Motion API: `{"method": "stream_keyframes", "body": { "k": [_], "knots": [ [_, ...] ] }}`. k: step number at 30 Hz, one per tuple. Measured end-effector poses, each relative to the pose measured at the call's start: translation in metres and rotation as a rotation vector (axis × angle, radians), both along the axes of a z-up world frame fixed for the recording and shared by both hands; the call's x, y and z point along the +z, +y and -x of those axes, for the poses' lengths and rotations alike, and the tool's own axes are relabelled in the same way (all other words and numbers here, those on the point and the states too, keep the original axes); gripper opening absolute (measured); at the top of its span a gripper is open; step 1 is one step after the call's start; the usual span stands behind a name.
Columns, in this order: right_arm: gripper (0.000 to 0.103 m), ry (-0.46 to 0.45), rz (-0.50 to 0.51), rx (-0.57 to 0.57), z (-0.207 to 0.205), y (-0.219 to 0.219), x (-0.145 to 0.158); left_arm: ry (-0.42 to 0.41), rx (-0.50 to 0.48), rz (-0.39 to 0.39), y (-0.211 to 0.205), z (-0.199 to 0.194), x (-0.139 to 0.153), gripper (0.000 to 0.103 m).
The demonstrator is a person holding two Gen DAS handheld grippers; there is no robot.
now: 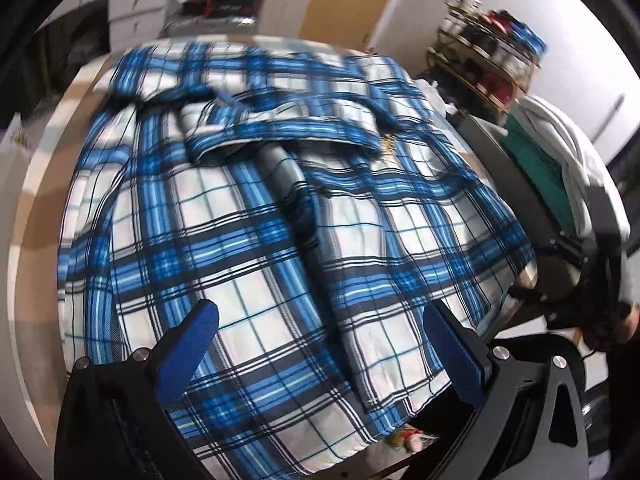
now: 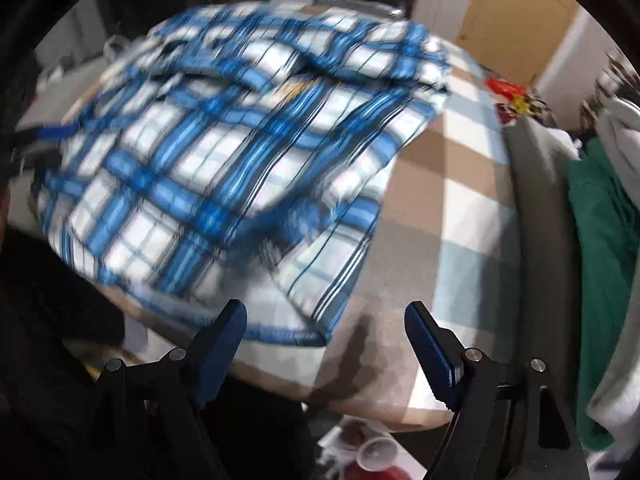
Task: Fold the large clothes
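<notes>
A blue, white and black plaid shirt (image 1: pixel 256 216) lies spread on the table, its collar (image 1: pixel 280 128) at the far side and its hem toward me. My left gripper (image 1: pixel 320 312) hovers over the near hem, open, its blue pads (image 1: pixel 200 340) wide apart with nothing between them. In the right wrist view the shirt (image 2: pixel 208 152) is blurred and fills the left part of the table. My right gripper (image 2: pixel 325 310) stands open above the shirt's near right corner (image 2: pixel 316 304) and the checked tablecloth (image 2: pixel 452 208). Neither gripper holds any cloth.
A heap of green and white clothes (image 2: pixel 600 248) lies at the table's right side, also visible as clothes (image 1: pixel 536 176). A loaded rack (image 1: pixel 488 56) and white boxes (image 1: pixel 136 4) stand behind. Red cups (image 2: pixel 372 456) sit on the floor below the table's near edge.
</notes>
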State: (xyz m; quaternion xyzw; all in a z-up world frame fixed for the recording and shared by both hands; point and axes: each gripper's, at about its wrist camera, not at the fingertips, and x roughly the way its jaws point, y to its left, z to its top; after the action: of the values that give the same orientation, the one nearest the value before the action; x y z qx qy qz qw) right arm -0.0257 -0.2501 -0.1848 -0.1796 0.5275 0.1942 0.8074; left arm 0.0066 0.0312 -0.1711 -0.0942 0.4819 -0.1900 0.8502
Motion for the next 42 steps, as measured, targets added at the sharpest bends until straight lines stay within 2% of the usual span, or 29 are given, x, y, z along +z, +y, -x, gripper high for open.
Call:
{"method": "stream_keyframes", "body": {
  "k": [3, 5, 8, 9, 10, 11, 12, 15, 18, 22, 25, 28, 29, 31, 33, 34, 37, 42],
  "knots": [
    [0.079, -0.04, 0.064, 0.026, -0.005, 0.011, -0.01, 0.013, 0.028, 0.024, 0.005, 0.002, 0.003, 0.1],
    [0.078, -0.039, 0.034, 0.005, -0.015, 0.011, -0.013, 0.013, 0.04, 0.031, 0.01, 0.005, 0.005, 0.1],
    [0.049, -0.026, -0.025, -0.049, -0.027, 0.007, -0.013, 0.019, 0.042, 0.06, 0.013, 0.005, 0.005, 0.1],
    [0.032, -0.014, -0.05, -0.064, -0.029, 0.005, -0.013, 0.019, 0.045, 0.06, 0.013, 0.004, 0.004, 0.1],
    [0.023, -0.014, -0.073, -0.078, -0.031, 0.002, -0.012, 0.019, 0.051, 0.059, 0.012, 0.003, 0.002, 0.1],
    [0.009, -0.024, -0.066, -0.093, -0.031, 0.001, -0.012, 0.023, 0.056, 0.058, 0.013, 0.003, 0.003, 0.1],
    [0.005, -0.037, -0.072, -0.125, -0.031, -0.005, -0.01, 0.027, 0.056, 0.06, 0.012, 0.001, 0.001, 0.1],
    [0.003, -0.111, -0.142, -0.208, -0.025, -0.029, 0.008, 0.043, 0.068, 0.064, 0.014, 0.0, -0.002, 0.1],
    [0.002, -0.143, -0.225, -0.29, -0.016, -0.054, 0.023, 0.061, 0.073, 0.062, 0.016, -0.002, -0.005, 0.1],
    [0.002, -0.025, -0.345, -0.431, -0.014, -0.089, 0.011, 0.084, 0.09, 0.059, 0.019, -0.003, -0.011, 0.1],
    [0.002, 0.018, -0.297, -0.512, -0.012, -0.107, -0.007, 0.099, 0.099, 0.059, 0.022, -0.003, -0.014, 0.1],
    [0.006, 0.02, -0.311, -0.538, -0.01, -0.114, -0.003, 0.108, 0.104, 0.052, 0.024, -0.003, -0.016, 0.1],
    [0.006, -0.002, -0.334, -0.514, -0.01, -0.11, 0.006, 0.108, 0.106, 0.053, 0.024, -0.003, -0.015, 0.1],
    [0.017, -0.025, -0.374, -0.431, -0.009, -0.094, 0.022, 0.111, 0.11, 0.061, 0.026, -0.003, -0.015, 0.1],
    [0.065, -0.037, -0.388, -0.36, -0.011, -0.079, 0.03, 0.112, 0.112, 0.065, 0.027, -0.002, -0.014, 0.1],
    [0.068, -0.05, -0.334, -0.321, -0.013, -0.066, 0.031, 0.112, 0.109, 0.067, 0.028, -0.002, -0.014, 0.1],
    [0.065, -0.048, -0.142, -0.223, -0.012, -0.04, 0.02, 0.108, 0.101, 0.058, 0.03, 0.0, -0.013, 0.1],
    [0.066, -0.092, -0.034, -0.119, 0.007, -0.027, 0.014, 0.11, 0.098, 0.066, 0.031, 0.0, -0.013, 0.1]
  ]
}}
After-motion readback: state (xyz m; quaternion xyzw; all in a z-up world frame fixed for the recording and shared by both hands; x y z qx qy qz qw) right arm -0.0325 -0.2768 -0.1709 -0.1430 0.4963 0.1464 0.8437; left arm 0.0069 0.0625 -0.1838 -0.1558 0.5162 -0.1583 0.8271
